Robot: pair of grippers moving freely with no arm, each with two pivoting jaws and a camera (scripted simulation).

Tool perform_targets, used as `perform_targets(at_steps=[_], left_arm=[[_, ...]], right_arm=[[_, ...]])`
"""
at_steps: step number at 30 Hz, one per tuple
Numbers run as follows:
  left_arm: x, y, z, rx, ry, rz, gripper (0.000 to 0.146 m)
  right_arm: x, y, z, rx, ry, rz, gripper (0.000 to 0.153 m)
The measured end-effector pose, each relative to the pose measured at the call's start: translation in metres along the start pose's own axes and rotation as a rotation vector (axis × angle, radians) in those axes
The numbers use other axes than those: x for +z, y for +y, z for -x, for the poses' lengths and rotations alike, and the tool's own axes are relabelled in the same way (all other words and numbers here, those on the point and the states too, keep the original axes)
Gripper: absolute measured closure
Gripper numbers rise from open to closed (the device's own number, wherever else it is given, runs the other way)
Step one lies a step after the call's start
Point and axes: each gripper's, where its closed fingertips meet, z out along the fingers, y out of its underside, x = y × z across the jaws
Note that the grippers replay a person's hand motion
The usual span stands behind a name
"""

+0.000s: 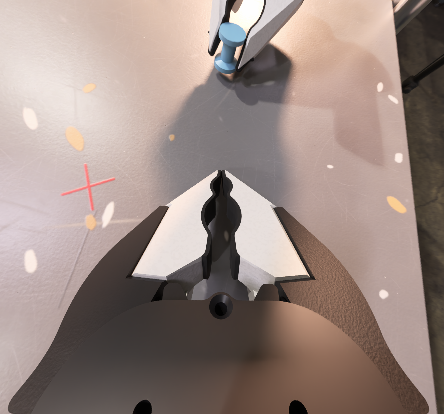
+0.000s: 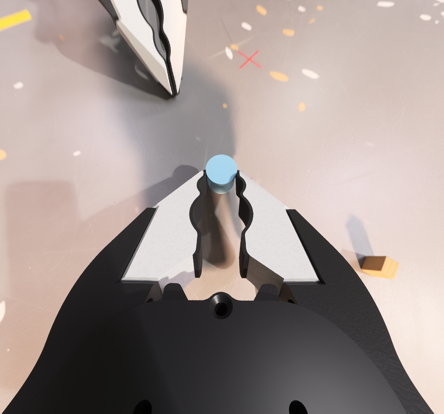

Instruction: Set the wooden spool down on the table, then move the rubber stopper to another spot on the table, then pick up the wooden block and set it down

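- Scuffed grey-beige table (image 1: 312,126), flecked with white and orange paint spots, fills both views; dark floor and a stand leg show past its far edge in the left wrist view.
- Right gripper (image 2: 221,174) has the blue wooden spool (image 2: 221,169) pinched at its fingertips, clamped across the flange, axis pointing down at the table.
- From the left wrist view the spool (image 1: 229,48) hangs upright, bottom flange at or just above the surface; whether it touches, I cannot tell.
- Left gripper (image 1: 221,171) is empty, tips pressed together, hovering near the spool's spot.
- Wooden block (image 2: 379,266) sits on the table to the right gripper's right, well apart from the spool.
- Rubber stopper: not identifiable in either view.
- Count: one spool, one block, two grippers, one red cross mark (image 2: 249,59), two yellow tape strips (image 2: 14,19) at the right view's upper corners.
- Risk, as I read it: the grip is only at the very tips, so the spool could slip or twist out.
- Releasing with the flange above the table or tilted could tip the spool, and a round spool on its side would roll.
- Left gripper close by could knock the spool once freed.
- Setting down looks nearly done; stopper and block steps look untouched.
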Motion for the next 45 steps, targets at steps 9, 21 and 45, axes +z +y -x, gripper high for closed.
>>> perform_targets(at_steps=[9,21,45], left_arm=[[-0.001,0.000,0.000,-0.030,0.066,0.004,0.146],[0.000,0.000,-0.001,-0.025,0.070,-0.004,0.146],[-0.001,0.000,-0.002,-0.011,0.069,-0.007,0.143]], right_arm=[[0.009,-0.003,-0.019,-0.009,0.036,0.148,0.114],[-0.051,0.037,-0.041,0.243,0.241,0.218,0.098],[-0.075,0.069,-0.246,0.736,0.771,0.212,0.129]])
